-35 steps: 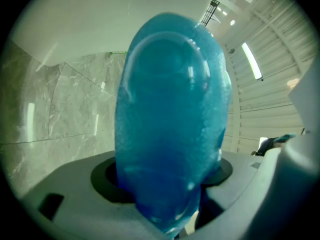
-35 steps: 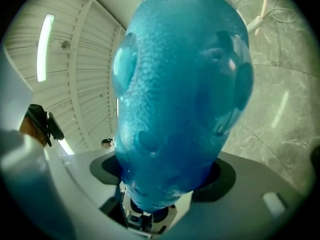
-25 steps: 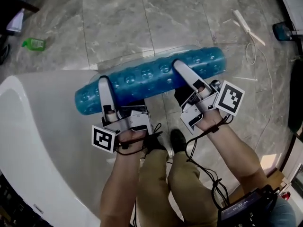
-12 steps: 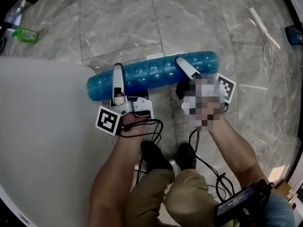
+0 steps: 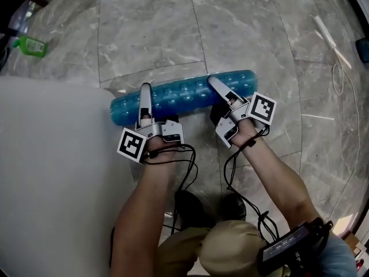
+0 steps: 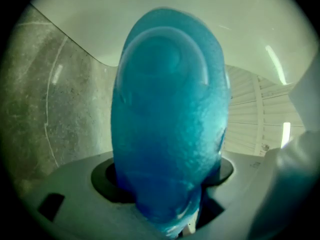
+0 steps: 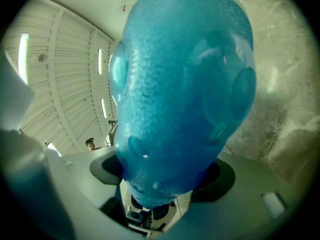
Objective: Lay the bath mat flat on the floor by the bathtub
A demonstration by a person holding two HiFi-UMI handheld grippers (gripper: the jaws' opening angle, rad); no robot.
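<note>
While both are clamped on the rolled blue bath mat (image 5: 183, 94), my left tongs (image 5: 144, 96) grip near its 9 o'clock end and my right tongs (image 5: 216, 85) near its 3 o'clock end. Held crosswise, the roll spans the grey marble floor (image 5: 150, 33); I cannot tell whether it touches. Its left end meets the white bathtub (image 5: 52, 172), filling 7 to 9 o'clock. A green bottle (image 5: 29, 44) lies at 10 o'clock.

Head view steeply down over floor (image 5: 242, 33), gripper views hard against rolled bath mat (image 5: 184, 94) (image 6: 170, 124) (image 7: 185, 99) (common to all three)
</note>
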